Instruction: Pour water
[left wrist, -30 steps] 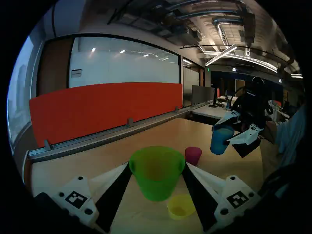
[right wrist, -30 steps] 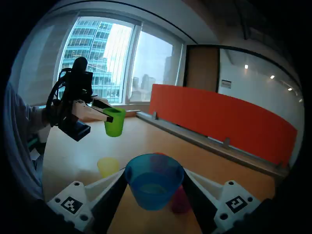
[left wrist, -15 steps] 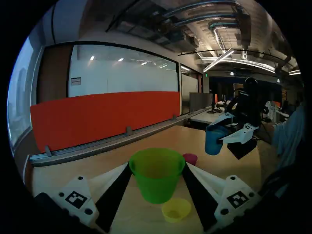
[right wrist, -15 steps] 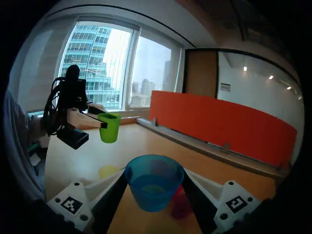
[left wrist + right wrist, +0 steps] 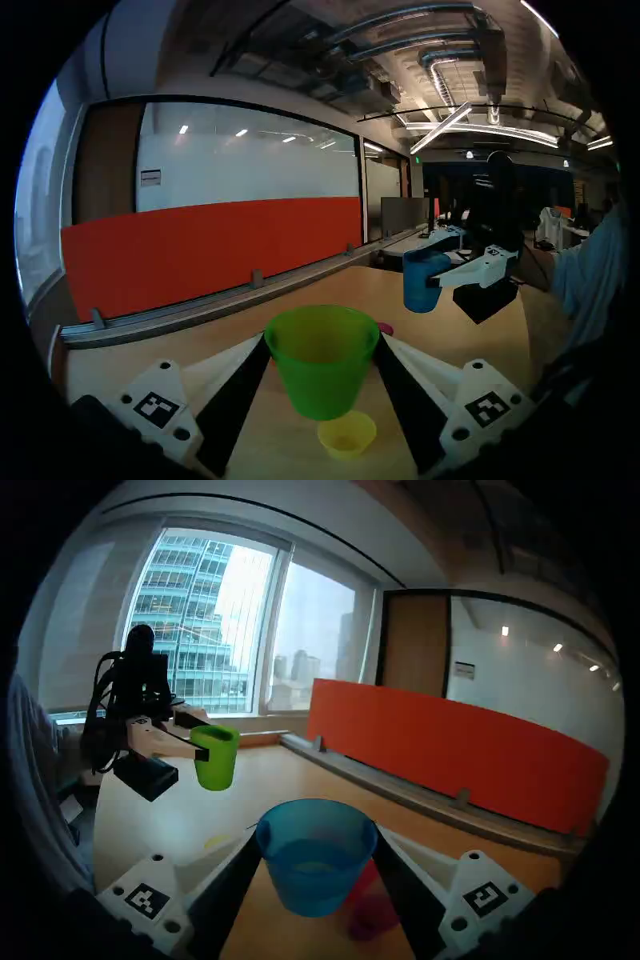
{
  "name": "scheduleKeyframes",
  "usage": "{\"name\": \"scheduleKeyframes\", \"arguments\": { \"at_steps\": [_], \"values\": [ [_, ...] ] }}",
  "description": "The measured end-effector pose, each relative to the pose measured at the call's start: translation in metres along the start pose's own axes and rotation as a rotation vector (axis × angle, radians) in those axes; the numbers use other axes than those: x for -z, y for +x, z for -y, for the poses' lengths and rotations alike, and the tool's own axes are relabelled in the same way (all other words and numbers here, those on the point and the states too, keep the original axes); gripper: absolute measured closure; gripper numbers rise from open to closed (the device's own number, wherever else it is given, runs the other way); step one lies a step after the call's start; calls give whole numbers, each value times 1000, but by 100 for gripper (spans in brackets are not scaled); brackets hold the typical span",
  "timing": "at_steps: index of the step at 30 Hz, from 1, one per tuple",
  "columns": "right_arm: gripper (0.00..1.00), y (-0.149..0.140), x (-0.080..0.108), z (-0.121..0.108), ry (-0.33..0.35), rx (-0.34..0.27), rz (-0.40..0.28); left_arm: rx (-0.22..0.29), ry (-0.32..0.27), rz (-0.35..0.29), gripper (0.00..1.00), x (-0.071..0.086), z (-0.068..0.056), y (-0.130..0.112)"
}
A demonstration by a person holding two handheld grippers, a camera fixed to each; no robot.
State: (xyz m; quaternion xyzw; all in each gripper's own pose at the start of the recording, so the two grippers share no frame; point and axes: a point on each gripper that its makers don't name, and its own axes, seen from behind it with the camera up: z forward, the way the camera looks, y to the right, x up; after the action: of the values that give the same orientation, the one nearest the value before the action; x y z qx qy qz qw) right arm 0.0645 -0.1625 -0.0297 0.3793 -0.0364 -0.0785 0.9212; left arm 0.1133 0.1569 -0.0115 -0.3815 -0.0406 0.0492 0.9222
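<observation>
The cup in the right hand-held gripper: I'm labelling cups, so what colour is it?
The cup is translucent blue, clearest in the right gripper view.

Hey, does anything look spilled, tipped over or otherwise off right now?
Nothing stands out. The green cup in the left gripper and the blue cup in the right gripper are upright, the yellow cup stands on the table, and no spill shows.
</observation>
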Motion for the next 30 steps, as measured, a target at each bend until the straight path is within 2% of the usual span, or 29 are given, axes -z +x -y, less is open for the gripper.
{"name": "scheduleKeyframes", "arguments": {
  "at_steps": [9,21,30],
  "values": [
    [8,18,-5,0,13,39,-16,-1,-10,-15,11,2,-14,2],
    [7,39,-11,1,28,98,-43,15,-43,-13,12,-1,-34,-7],
    [8,58,-19,-1,35,164,-60,21,-71,-16,11,-4,-48,-9]
  ]
}}
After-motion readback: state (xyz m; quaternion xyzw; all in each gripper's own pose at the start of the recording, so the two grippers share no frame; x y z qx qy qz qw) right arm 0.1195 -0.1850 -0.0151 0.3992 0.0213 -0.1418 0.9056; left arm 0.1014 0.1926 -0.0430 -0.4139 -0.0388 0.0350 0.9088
